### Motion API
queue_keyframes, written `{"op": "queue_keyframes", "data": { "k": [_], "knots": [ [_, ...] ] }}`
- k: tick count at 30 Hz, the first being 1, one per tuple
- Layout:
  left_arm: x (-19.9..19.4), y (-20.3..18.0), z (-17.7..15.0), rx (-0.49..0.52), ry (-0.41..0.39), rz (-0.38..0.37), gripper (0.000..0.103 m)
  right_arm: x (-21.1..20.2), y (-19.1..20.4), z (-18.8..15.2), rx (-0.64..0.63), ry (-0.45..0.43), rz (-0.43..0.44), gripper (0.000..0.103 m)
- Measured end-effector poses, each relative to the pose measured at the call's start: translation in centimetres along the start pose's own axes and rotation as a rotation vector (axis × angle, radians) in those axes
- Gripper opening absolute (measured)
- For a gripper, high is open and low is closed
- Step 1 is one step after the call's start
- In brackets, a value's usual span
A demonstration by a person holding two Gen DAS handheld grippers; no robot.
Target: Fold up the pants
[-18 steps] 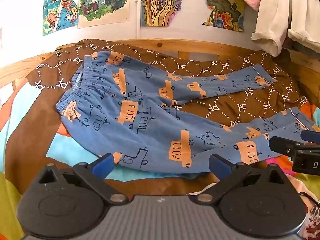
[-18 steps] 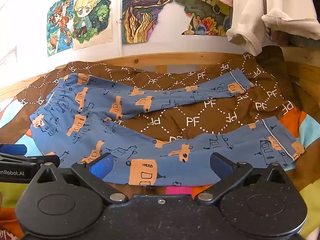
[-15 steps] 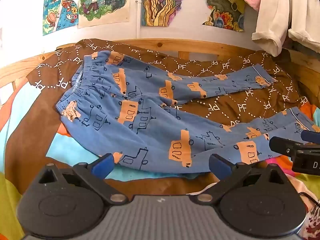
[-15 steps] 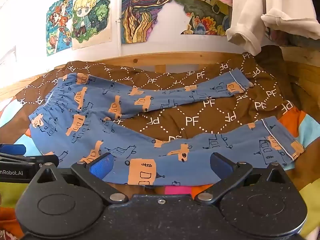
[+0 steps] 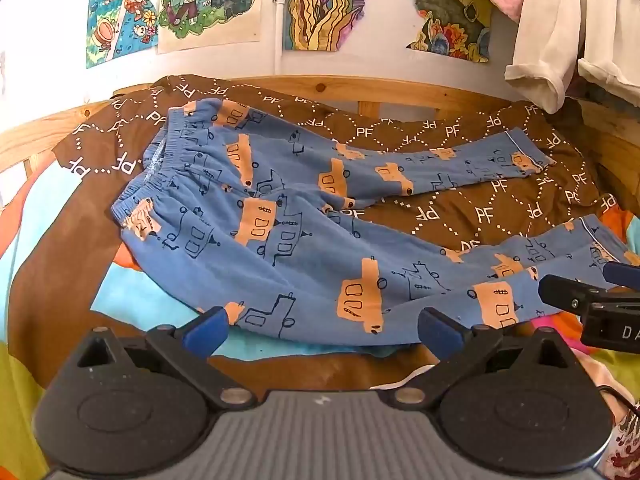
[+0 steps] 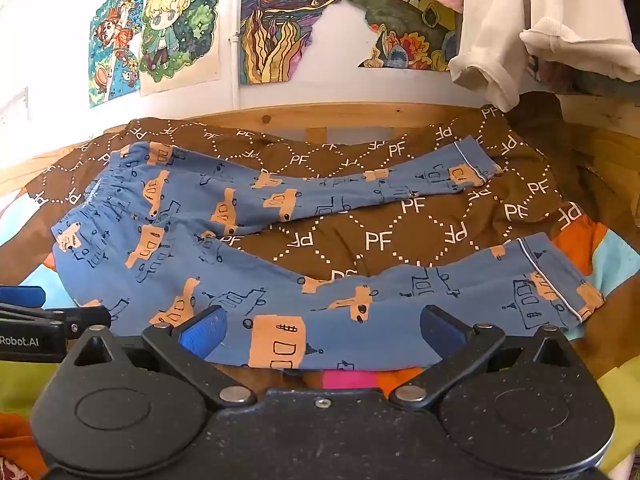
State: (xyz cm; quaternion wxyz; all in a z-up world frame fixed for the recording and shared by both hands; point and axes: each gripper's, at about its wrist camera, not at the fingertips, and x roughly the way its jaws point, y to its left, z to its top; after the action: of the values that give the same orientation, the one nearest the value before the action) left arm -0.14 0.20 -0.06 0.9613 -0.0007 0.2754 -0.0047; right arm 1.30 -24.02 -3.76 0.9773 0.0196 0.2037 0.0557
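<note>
- Nothing has shifted since the earlier frames; both claws hover as before, at the near edge of the bed.
- Left claw (image 5: 322,326) is released, jaws spread wide, nothing between its blue pads.
- Right claw (image 6: 322,330) is likewise released and empty.
- Blue pants (image 5: 280,232) with orange vehicle prints lie flat just beyond, waistband to the left, legs splayed rightward.
- Brown "PF" blanket (image 5: 480,216) lies beneath them.
- Posters (image 6: 280,20) hang on the far wall.
</note>
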Motion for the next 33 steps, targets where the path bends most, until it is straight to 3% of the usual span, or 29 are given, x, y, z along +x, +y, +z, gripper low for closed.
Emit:
{"op": "queue_keyframes", "data": {
  "k": [33],
  "knots": [
    [0.26,-0.06,-0.24,-0.008,0.009,-0.001,0.103,0.29,-0.04,-0.08,0.001,0.011,-0.010,0.102]
  ]
}}
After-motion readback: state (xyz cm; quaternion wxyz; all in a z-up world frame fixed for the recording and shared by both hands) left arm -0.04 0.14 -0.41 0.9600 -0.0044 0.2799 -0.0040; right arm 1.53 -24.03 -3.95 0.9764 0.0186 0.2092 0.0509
